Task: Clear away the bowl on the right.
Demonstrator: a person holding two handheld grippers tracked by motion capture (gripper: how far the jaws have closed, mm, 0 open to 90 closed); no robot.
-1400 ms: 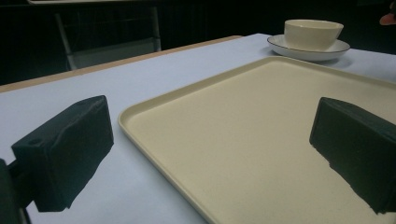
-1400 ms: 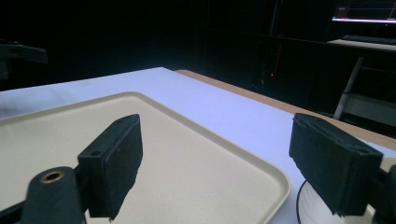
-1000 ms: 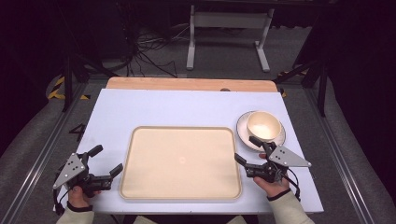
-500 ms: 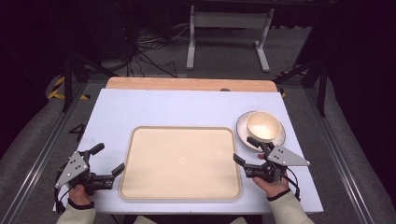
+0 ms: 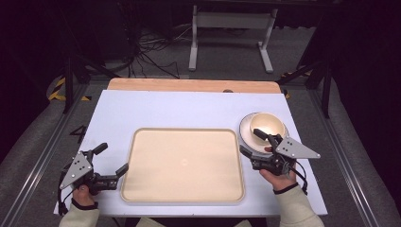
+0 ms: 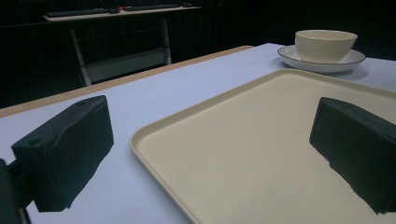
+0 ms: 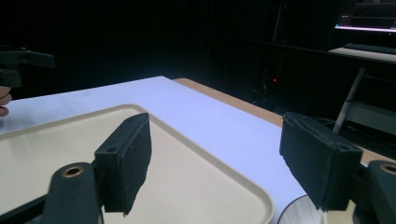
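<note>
Since the earlier frame our right claw [image 5: 255, 143] has lifted a little at the tray's right edge, and its jaws have just been closing somewhat, with nothing between them; they are spread apart, one over the tray's [image 5: 183, 163] rim, the other over the plate [image 5: 245, 130]. The bowl [image 5: 267, 125] sits on that plate near the table's [image 5: 179, 109] right edge, just beyond the right claw and close beside the tray's far right corner. Our left claw [image 5: 112, 160] has hardly shifted: it rests low at the tray's left edge, jaws wide apart and gripping nothing, one over the bare table, the other over the tray. We see the tray lying bare and flat in the middle, with open white table beyond it up to the wooden strip [image 5: 191, 85] at the far edge.
</note>
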